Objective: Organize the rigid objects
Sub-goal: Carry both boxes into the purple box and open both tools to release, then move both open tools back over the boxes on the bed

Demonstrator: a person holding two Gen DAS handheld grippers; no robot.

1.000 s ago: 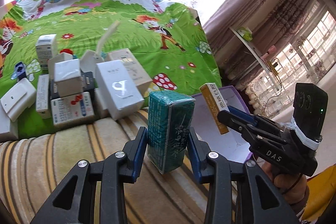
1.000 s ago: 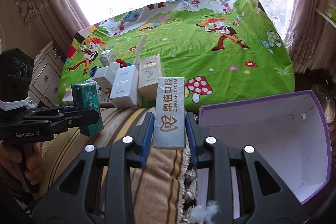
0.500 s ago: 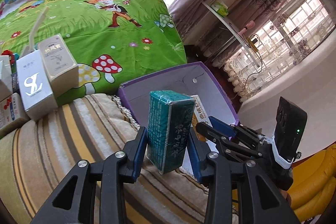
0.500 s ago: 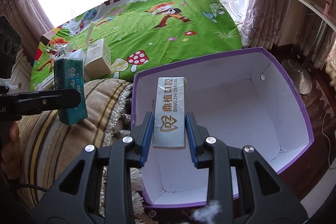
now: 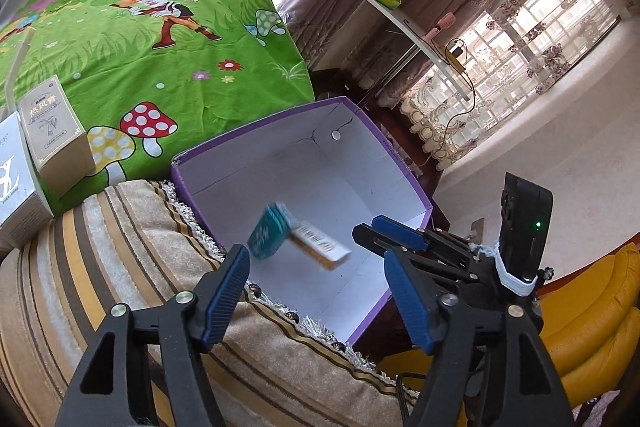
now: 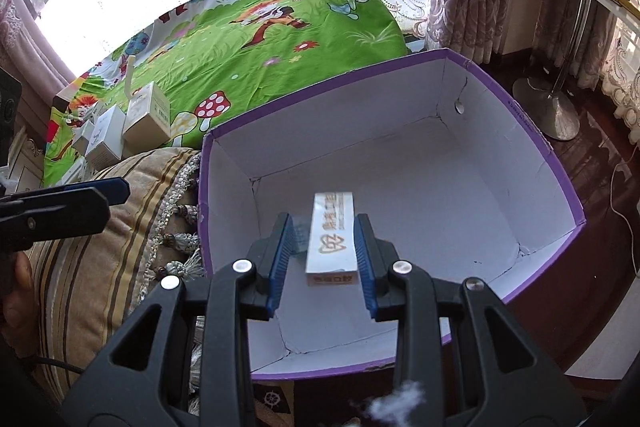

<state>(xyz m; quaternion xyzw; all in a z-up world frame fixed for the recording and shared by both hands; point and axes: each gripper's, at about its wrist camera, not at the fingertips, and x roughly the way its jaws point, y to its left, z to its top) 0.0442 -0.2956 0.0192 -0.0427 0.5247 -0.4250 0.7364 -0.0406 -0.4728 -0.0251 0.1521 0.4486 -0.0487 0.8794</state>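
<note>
An open purple box (image 5: 400, 163) with a white inside stands beside a striped cushion. My left gripper (image 5: 316, 253) hangs over its near-left corner. Its jaws are opening wide and hold nothing. The teal box (image 5: 269, 234), blurred, falls into the purple box (image 6: 560, 179). My right gripper (image 6: 323, 217) is above the same box. The silver dental box (image 6: 334, 239) sits loose between its pads, with a gap at the left pad. In the left wrist view the dental box (image 5: 320, 246) is blurred, just past the right gripper (image 5: 360, 233). The left gripper (image 6: 116, 191) shows at the left edge.
Several small boxes (image 5: 52, 123) stand on the green cartoon cloth (image 5: 140, 47) left of the striped cushion (image 5: 100, 267). A yellow seat (image 5: 592, 307) lies at the right. A lamp base (image 6: 556, 115) stands on the dark floor behind the purple box.
Both grippers swung right from the cushion to above the purple box. The left jaws spread and the teal box dropped out. The dental box came loose from the right pads.
</note>
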